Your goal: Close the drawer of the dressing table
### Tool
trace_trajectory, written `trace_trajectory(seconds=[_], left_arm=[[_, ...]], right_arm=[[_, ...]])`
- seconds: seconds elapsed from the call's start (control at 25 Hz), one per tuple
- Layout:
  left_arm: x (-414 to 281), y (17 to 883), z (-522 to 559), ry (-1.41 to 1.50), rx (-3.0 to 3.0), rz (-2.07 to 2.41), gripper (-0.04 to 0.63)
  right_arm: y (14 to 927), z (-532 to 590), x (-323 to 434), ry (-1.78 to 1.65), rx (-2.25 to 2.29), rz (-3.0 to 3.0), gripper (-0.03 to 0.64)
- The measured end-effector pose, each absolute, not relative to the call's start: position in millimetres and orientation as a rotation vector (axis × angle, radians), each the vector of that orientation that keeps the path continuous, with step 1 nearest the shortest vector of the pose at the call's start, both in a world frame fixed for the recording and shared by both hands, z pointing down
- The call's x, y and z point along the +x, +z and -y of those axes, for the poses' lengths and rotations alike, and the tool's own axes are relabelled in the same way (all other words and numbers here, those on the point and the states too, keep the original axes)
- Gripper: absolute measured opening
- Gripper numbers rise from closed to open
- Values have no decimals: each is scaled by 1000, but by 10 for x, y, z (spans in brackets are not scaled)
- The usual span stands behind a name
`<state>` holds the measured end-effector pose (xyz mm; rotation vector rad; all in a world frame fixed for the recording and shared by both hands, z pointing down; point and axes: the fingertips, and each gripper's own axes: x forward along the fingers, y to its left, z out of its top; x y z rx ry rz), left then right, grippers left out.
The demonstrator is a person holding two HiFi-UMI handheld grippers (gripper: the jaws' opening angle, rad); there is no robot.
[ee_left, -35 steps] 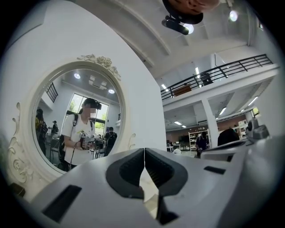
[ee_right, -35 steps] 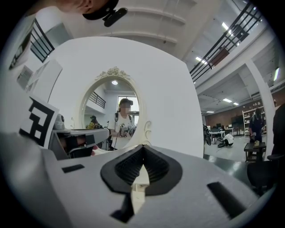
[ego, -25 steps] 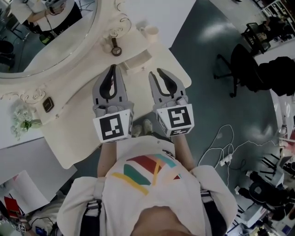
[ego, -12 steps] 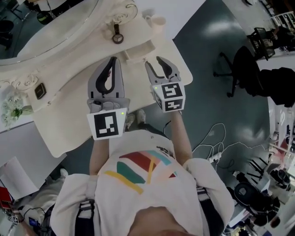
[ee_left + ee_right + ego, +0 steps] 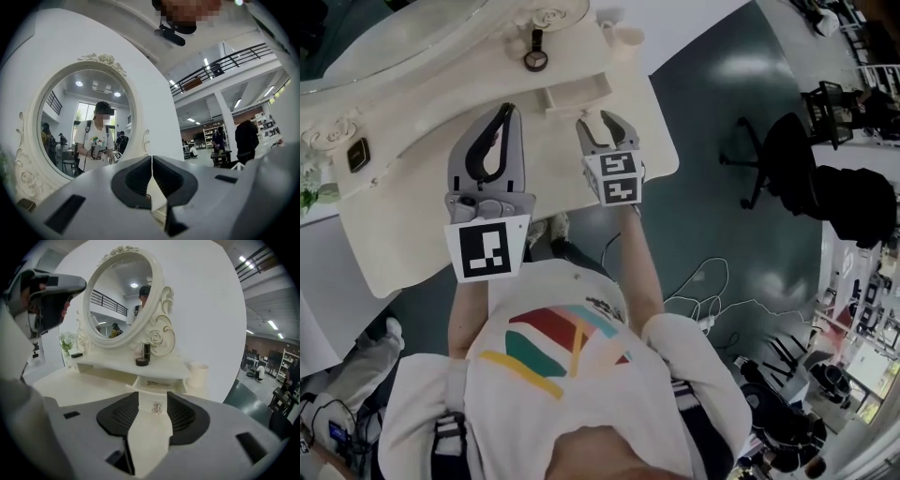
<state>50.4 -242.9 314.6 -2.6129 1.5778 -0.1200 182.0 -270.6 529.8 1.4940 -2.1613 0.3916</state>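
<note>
The cream dressing table carries a small drawer that stands pulled out under the mirror shelf. In the right gripper view the drawer is open, with its metal knob showing in the gap between the jaws. My right gripper hangs just in front of the drawer. Its jaws are opening and the pads press on nothing. My left gripper is shut and empty, held level over the tabletop to the left of the drawer and facing the oval mirror.
A white cup stands right of the drawer, with a dark round pot on the shelf above. A small dark item and flowers sit at the left. An office chair and cables are on the floor.
My right gripper has sunk toward the drawer front and its jaws have spread wider. The left gripper has lowered slightly and stays shut.
</note>
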Motion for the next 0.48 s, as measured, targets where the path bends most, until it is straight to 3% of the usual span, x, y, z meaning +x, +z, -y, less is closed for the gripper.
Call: trace_trajectory(seconds=[0.48], left_arm=[[419, 3202, 2420, -132, -2588, -1627, 8]], right_arm=[[5785, 2870, 1804, 415, 1424, 2053, 150]])
